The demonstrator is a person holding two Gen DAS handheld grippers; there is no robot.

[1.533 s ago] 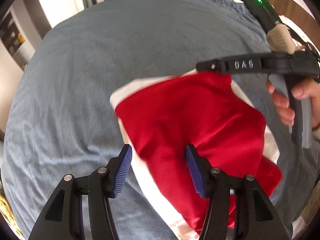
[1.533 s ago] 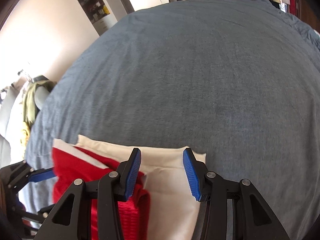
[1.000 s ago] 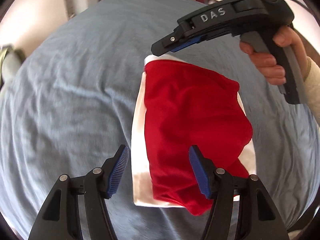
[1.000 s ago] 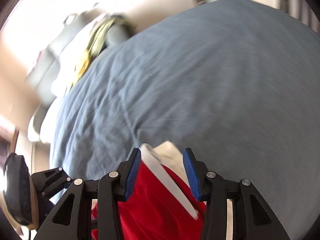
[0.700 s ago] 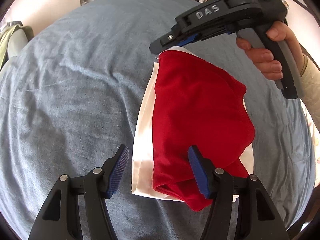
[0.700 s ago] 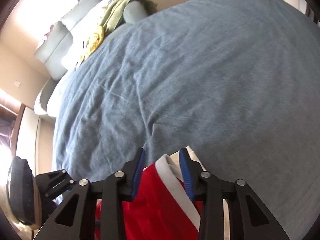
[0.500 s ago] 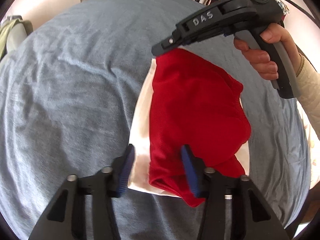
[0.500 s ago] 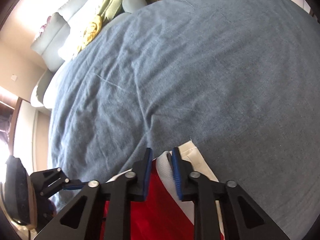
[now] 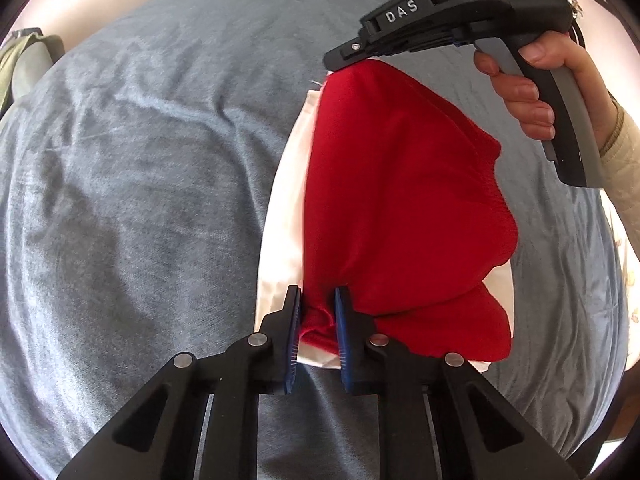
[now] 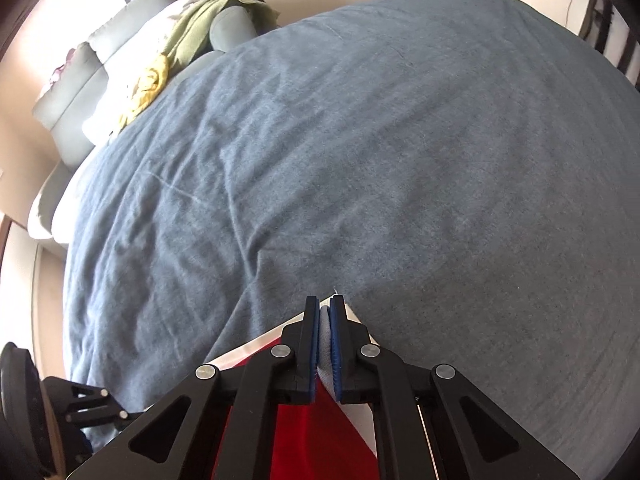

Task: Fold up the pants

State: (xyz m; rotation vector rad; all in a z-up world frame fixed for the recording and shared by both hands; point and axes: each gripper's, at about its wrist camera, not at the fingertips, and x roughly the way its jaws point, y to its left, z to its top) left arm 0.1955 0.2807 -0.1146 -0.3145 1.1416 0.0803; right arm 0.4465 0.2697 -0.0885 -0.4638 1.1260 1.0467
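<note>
The left wrist view showed the red and white pants lying on a big blue-grey blanket. The pants sat toward the right side of the blanket, folded into a short pile, with the red cloth on top and a white strip along its left edge. The left gripper was at the near corner of the pants. Its jaws were closing, and a bunch of red cloth was squeezed between the blue pads. The cloth puckered up where the pads pinched it.

At the far corner of the pants was the right gripper, pointing to the left and down. A hand was wrapped around its grey handle, and a pale sleeve covered the wrist. Its tip touched the top corner of the red cloth.

The right wrist view showed the right gripper up close. Its two blue pads were pressed nearly together, with a thin fold of pale cloth from the pants caught between them. The corner of the pants lay right under the gripper, at the near edge of the blanket. Part of the left gripper showed low on the left. Far off on the left stood a grey sofa with green and yellow clothes piled on it.
</note>
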